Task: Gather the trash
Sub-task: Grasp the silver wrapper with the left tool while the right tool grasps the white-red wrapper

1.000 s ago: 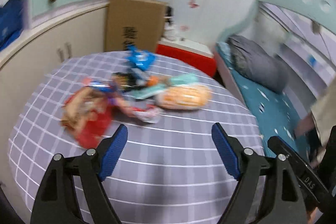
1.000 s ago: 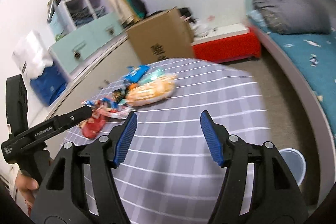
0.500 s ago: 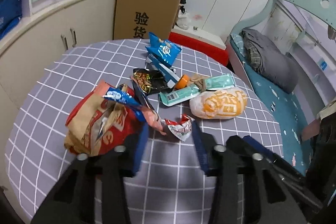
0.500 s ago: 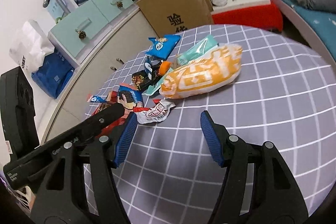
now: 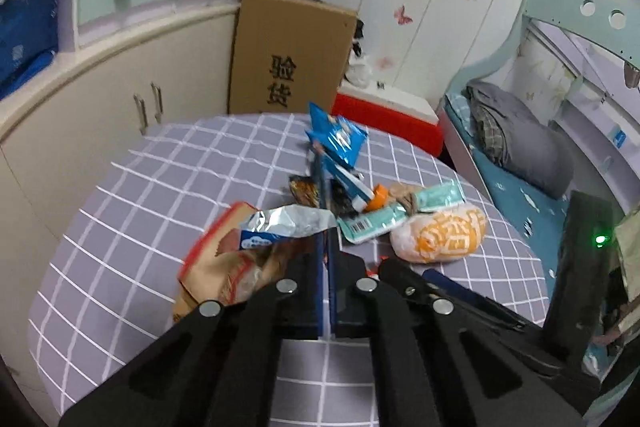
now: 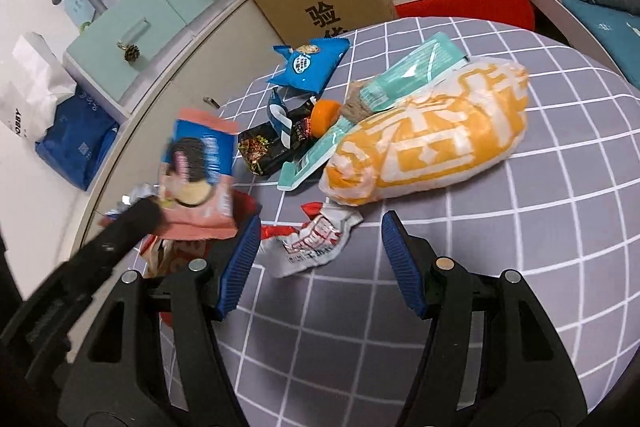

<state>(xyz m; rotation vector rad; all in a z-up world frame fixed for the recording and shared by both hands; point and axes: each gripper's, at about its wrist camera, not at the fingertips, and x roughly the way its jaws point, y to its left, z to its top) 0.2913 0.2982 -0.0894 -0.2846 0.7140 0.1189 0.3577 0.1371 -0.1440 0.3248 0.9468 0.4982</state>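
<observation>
**Desk:** What does the frame show?

**Photographer:** A round table point(image 6: 560, 267) under a grey checked cloth, littered with snack wrappers. The left gripper point(image 5: 326, 239) has its fingers pressed together on the edge of a cookie wrapper point(image 6: 200, 167), pink and blue on its printed face, silver on the side its own camera sees. The wrapper is lifted clear of the pile, seemingly to free it from the litter beneath.

**Desk:** And the other hand?

**Photographer:** The right gripper point(image 6: 316, 247) hangs low over the cloth with its fingers spread wide, holding nothing. A crumpled red-and-white wrapper point(image 6: 316, 239) lies on the cloth between its tips, which reads as the next pick.

**Desk:** Where is the rest of the trash?

**Photographer:** All on the table, bunched near the middle. An orange-and-white bag point(image 6: 432, 143), the bulkiest piece, lies beside a teal packet point(image 6: 416, 67). A blue snack bag point(image 6: 310, 63) sits toward the far edge, a dark wrapper point(image 6: 272, 147) and an orange cap point(image 6: 326, 111) between them. A red-and-tan bag point(image 5: 224, 267) lies under the lifted wrapper.

**Desk:** Any bin in view?

**Photographer:** None I can make out. A cardboard box point(image 5: 288, 63) stands behind the table, though whether it takes the trash is unclear. The job looks barely begun.
</observation>
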